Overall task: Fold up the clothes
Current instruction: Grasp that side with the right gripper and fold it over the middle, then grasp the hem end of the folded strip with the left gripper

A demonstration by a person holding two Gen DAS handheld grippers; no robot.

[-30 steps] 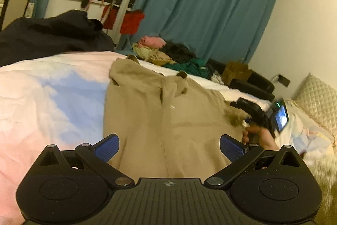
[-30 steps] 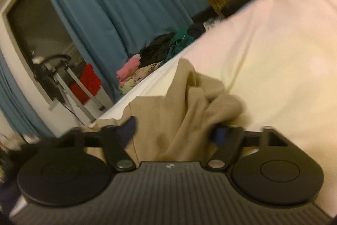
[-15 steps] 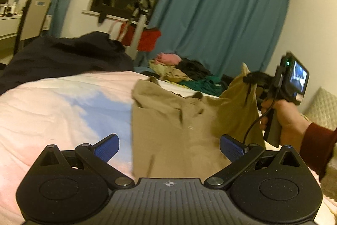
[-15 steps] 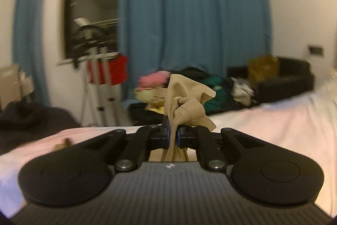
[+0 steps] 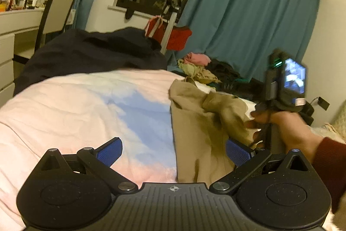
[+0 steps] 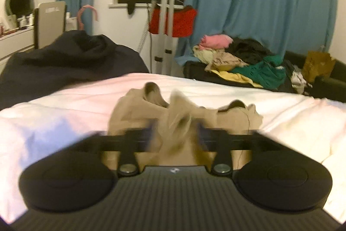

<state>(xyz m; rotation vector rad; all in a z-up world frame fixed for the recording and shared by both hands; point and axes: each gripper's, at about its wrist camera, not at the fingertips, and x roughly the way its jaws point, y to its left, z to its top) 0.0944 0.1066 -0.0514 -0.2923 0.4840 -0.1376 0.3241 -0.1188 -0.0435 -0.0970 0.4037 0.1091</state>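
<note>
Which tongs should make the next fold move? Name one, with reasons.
Right. The right tongs have the tan garment's bunched cloth between their fingers, though blur hides how firmly. The left tongs hang open, holding nothing, at its near edge.

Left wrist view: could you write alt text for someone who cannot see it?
A tan garment lies on a pink and blue bedspread, beyond the open, empty left gripper. At right, a hand holds the right gripper at the garment's bunched edge; blue curtains hang behind.

blurred: right hand-held gripper [image 6: 176, 135] fingertips | tan garment [image 6: 173, 122] bunch
</note>
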